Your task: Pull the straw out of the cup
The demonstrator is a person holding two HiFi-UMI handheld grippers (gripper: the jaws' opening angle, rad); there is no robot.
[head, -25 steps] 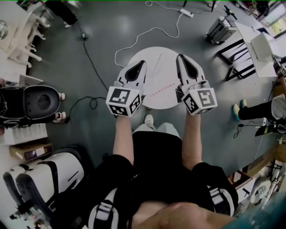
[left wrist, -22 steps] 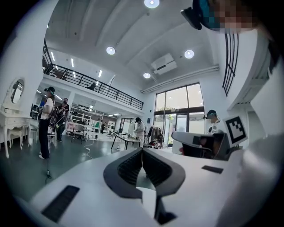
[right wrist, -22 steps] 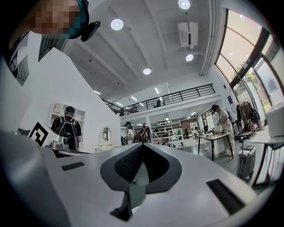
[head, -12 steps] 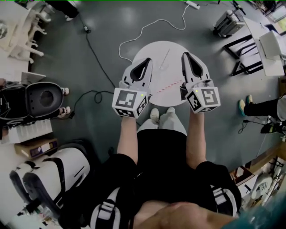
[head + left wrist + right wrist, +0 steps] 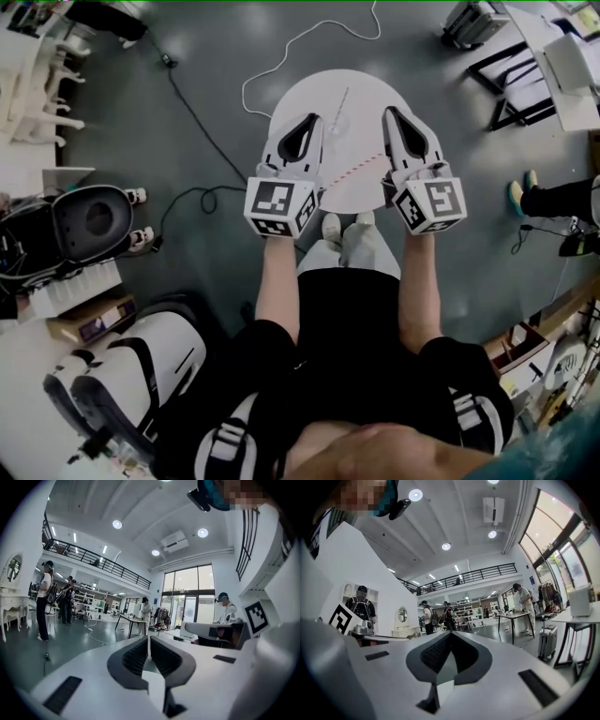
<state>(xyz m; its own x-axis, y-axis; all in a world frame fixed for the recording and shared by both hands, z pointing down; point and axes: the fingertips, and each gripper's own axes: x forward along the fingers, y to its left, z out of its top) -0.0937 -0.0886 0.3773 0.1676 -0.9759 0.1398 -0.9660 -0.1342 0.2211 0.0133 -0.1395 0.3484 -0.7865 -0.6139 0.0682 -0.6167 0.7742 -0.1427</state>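
Head view, near to far: two bare forearms (image 5: 279, 281), each carrying a marker-cubed tool above a round white table (image 5: 305, 94). Left gripper (image 5: 310, 120): jaws pressed together with nothing between them. The left gripper view looks out level across the hall, not at the tabletop. Right gripper (image 5: 393, 114): jaws likewise meet at the tips and are empty, per the right gripper view. Striped straw (image 5: 356, 172): lies flat on the table between the two grippers, apart from both. Cup (image 5: 339, 123): a faint clear form farther back at mid-table. A thin pale line (image 5: 344, 98) runs on beyond it, too small to identify as a second straw. Floor cable (image 5: 281, 52): loops past the table's far edge. Step, as judged: neither tool is engaged, and the striped straw appears to be outside the cup already. Next move, should a straw remain in the cup: part one gripper's jaws, tip it down to the cup, and pinch the straw to draw it along its length while the other steadies the cup.
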